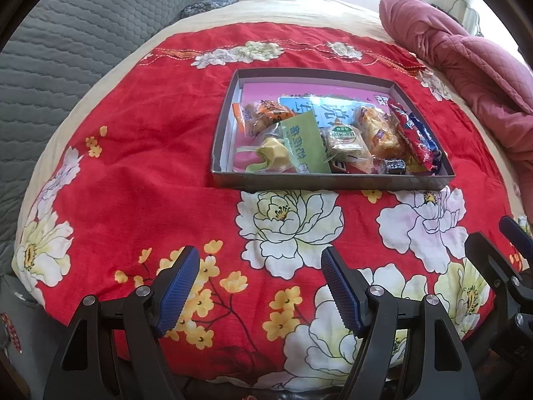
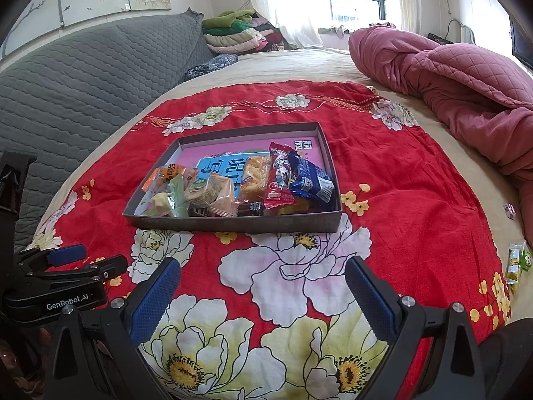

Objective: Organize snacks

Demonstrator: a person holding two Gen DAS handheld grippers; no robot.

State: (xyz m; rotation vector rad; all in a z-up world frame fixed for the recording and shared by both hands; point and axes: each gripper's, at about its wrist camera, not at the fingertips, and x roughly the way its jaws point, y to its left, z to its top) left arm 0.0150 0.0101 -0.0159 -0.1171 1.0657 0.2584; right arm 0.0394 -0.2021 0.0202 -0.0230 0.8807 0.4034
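Note:
A shallow grey cardboard box [image 1: 230, 106] [image 2: 233, 225] sits on the red floral cloth and holds several wrapped snacks: a green packet [image 1: 301, 145], an orange packet [image 1: 266, 111] [image 2: 168, 173], a red and blue packet [image 1: 416, 130] [image 2: 299, 180] and a round cake in clear wrap [image 2: 203, 193]. My left gripper [image 1: 260, 286] is open and empty, low over the cloth in front of the box. My right gripper [image 2: 263, 295] is open and empty, beside it to the right. Two small snack packets [image 2: 516, 263] lie at the cloth's right edge.
The red floral cloth [image 1: 133, 153] [image 2: 399, 180] covers a bed. A pink quilt [image 1: 466, 63] [image 2: 466, 83] is bunched at the right. A grey quilted cover [image 1: 60, 50] [image 2: 83, 76] runs along the left. Folded clothes [image 2: 236, 33] are stacked at the far end.

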